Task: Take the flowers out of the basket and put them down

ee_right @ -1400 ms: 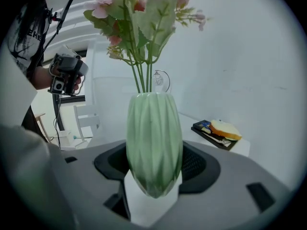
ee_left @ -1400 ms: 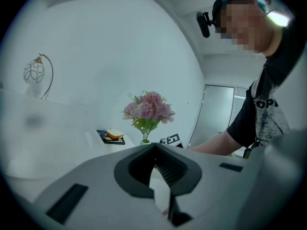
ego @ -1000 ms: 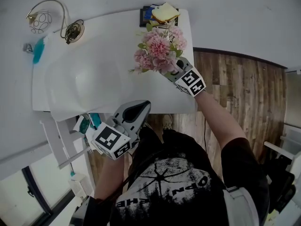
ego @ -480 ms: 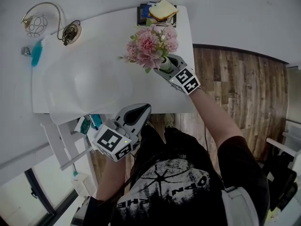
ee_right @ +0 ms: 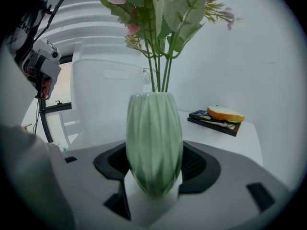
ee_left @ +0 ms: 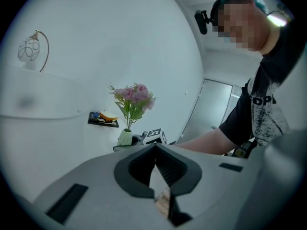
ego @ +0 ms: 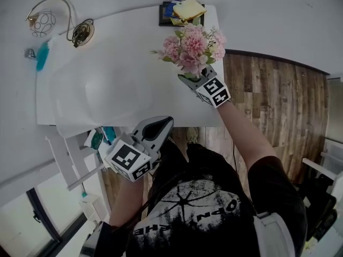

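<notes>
Right now I'm gripping the flowers (ego: pixel 194 48) by their vase (ee_right: pixel 154 143), a pale green ribbed one. My right gripper (ee_right: pixel 153 188) is clamping both jaws on its lower belly. The stems are standing upright in it and the pink heads are fanning out above. From the head view the bunch is sitting over the right side of the white table (ego: pixel 182 111), towards the far corner and well apart from the basket (ego: pixel 80 95). So I'm judging the lifting-out done and the putting-down in hand. I can't tell whether the foot of the vase is touching the tabletop yet.

My left gripper (ego: pixel 155 130) is hanging low at the near edge of the table, by my body. Its jaws are resting together with nothing between them, so it's taking no part in this.

The next move is calling for a level descent onto a bare patch of table. I'm thinking the jaws should part only once the foot is resting flat, since a top-heavy bunch like this may be inclined to tip.

As for what is holding what, the basket is showing nothing inside from above. The vase is carrying the whole bunch. The dark tray (ego: pixel 166 17) at the far corner is bearing a yellow sandwich-like slice (ego: pixel 188 8), near the blooms, so I'm wanting to set down short of it.
</notes>
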A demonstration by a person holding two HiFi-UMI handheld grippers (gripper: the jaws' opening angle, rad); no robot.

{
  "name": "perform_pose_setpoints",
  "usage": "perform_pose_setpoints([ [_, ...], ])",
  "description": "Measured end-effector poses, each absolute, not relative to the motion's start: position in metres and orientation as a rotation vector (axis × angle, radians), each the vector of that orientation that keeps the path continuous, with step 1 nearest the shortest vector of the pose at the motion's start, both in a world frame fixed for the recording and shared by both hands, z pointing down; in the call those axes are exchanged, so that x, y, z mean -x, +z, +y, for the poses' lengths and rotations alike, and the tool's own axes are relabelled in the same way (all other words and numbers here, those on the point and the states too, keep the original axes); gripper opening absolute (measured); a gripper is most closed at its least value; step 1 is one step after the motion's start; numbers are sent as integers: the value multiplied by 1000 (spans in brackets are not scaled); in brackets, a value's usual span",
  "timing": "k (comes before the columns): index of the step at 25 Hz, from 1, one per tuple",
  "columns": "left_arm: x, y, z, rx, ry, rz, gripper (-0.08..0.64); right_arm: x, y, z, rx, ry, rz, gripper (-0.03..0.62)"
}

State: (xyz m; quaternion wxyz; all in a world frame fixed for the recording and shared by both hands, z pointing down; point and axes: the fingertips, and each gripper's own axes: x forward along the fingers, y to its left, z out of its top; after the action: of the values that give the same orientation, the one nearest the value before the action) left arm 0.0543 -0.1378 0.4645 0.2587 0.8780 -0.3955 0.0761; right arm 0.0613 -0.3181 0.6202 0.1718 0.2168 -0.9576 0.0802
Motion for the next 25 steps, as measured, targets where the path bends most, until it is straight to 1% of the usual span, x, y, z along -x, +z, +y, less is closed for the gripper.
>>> perform_pose_setpoints([
  [6,-53,470,-134,-2370,219,-1071,12,-63,620,-316,-673,196,-2741,284],
  [25,-50,477,-123,-2356,229,-1062,12,-67,620,-315,-735,279,-2759,288],
])
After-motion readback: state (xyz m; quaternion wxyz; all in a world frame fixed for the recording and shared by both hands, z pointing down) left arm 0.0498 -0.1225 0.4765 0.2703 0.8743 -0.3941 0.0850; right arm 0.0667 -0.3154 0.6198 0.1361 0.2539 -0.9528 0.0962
